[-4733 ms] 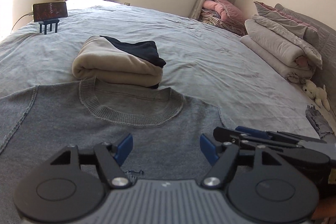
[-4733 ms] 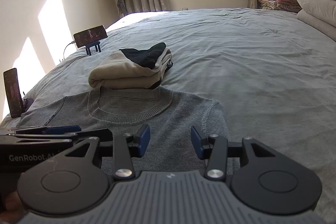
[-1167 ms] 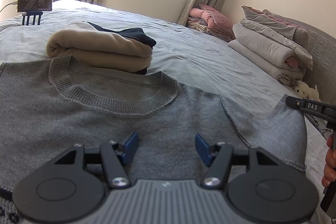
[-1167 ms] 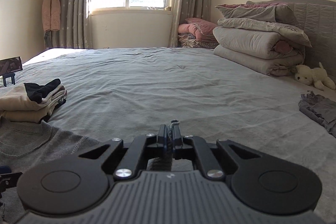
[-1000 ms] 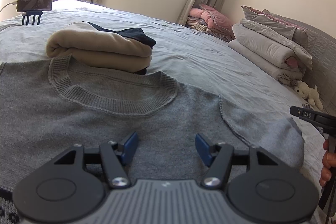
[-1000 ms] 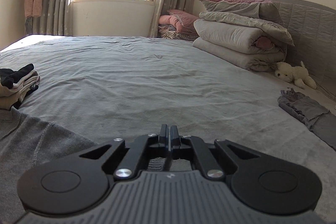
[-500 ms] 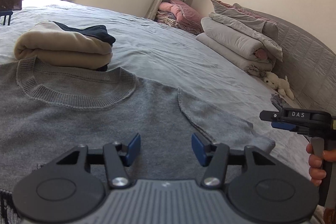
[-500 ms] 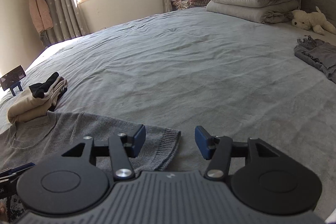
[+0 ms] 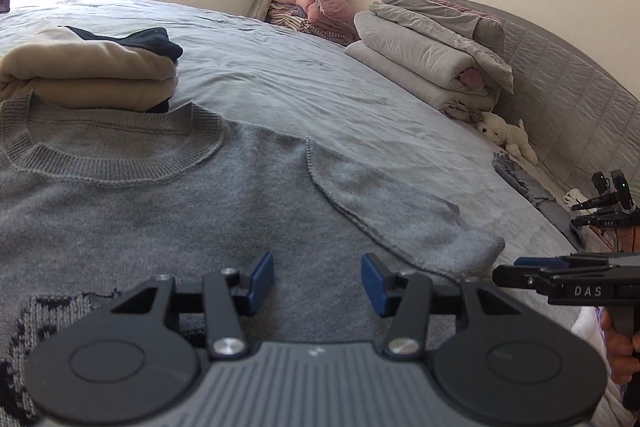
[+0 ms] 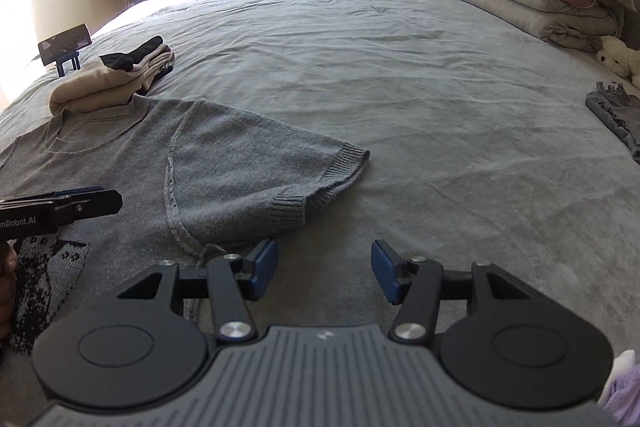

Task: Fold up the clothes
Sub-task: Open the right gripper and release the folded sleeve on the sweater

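The grey knitted short-sleeved sweater (image 9: 168,203) lies flat, front up, on the grey bedspread (image 10: 420,75), its collar touching a folded beige and black pile of clothes (image 9: 92,71). The left gripper (image 9: 317,281) hovers over the chest with jaws apart and nothing between them. The right gripper (image 10: 324,273) has just been opening; it too is empty, just beside the sleeve's ribbed cuff (image 10: 320,187). The knit looks soft, limp and light, likely to sag and stretch, so the firmer ribbed cuff or shoulder seam seems the best hold.
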Demonstrator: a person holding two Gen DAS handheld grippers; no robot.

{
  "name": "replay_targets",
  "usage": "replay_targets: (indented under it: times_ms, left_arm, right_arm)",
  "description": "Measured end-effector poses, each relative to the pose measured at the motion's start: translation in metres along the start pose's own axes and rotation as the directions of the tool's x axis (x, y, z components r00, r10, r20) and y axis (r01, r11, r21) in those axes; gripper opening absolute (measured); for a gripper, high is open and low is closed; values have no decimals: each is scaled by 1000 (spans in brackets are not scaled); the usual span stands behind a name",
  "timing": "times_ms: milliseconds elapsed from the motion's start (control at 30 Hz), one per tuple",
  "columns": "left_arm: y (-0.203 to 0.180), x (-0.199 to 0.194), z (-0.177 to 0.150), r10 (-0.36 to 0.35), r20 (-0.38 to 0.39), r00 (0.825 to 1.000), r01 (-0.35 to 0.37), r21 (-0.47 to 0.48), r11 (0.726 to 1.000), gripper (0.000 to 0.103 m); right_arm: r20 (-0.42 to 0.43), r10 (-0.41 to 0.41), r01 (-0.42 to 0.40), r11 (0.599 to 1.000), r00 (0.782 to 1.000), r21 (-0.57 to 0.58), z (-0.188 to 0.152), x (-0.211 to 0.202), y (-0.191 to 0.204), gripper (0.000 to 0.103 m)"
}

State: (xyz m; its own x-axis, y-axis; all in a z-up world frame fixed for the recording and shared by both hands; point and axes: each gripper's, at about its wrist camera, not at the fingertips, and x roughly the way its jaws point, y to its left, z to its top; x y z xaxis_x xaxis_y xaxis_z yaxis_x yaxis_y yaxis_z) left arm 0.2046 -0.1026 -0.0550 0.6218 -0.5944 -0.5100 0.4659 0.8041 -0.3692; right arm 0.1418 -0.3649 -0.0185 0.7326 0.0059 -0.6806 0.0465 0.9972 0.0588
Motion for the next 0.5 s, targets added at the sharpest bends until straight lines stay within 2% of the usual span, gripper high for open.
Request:
replay_targets:
  times_ms: [133,267,333,400,500]
  left_arm:
    - [2,0,0,-7,0,1000,7,-10,1000,51]
    - [3,0,0,-11,0,1000,11,-15,1000,51]
    - [3,0,0,-12,-1,1000,12,-17,1000,51]
    - [3,0,0,-14,-1,1000,14,-20,1000,51]
    - [4,0,0,-19,-1,1000,19,-25,999,51]
  right_arm:
    - [-3,40,-40,999,999,11,5,10,6,56]
    - [-5,53,-53,999,999,11,10,23,12,50]
    - [1,58,-58,998,998,8,10,27,14,43]
    - [6,101,-101,995,995,21,11,28,14,12]
    - [-12,117,-116,993,993,31,14,23,12,9]
